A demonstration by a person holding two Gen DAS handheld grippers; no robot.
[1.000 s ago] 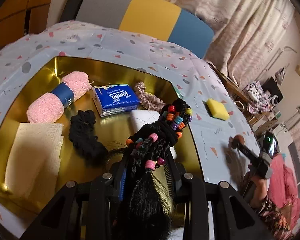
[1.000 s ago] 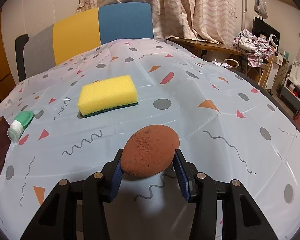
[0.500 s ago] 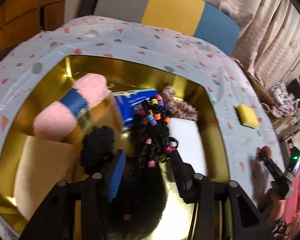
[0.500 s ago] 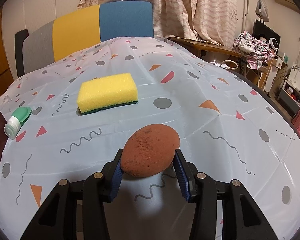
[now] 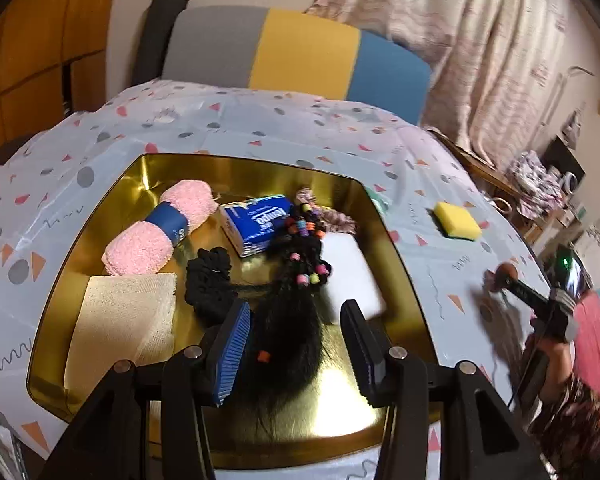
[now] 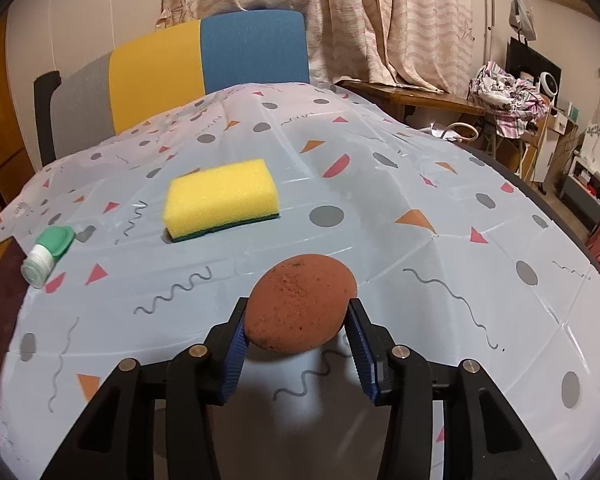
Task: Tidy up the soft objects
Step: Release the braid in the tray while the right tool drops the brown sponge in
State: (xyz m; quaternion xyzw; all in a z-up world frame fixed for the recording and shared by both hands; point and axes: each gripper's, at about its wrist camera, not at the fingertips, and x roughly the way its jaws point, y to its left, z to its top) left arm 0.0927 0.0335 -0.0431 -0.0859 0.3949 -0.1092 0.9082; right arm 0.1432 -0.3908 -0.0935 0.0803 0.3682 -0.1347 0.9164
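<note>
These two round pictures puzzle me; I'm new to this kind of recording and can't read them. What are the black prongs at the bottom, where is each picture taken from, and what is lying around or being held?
There is no robot here. A person holds a two-finger tool in each hand, and a wide-angle camera on each tool looks along its fingers; the black prongs are those fingers.

The left tool's picture looks down into a gold tray on a patterned tablecloth. The left gripper is open, with a black hairpiece strung with coloured beads lying in the tray between its fingers. Also in the tray: a pink rolled towel, a blue tissue pack, a cream cloth and a black scrunchie.

The right tool's picture shows the right gripper shut on a brown egg-shaped sponge. Beyond it on the cloth lie a yellow sponge and a small green-capped bottle.
</note>
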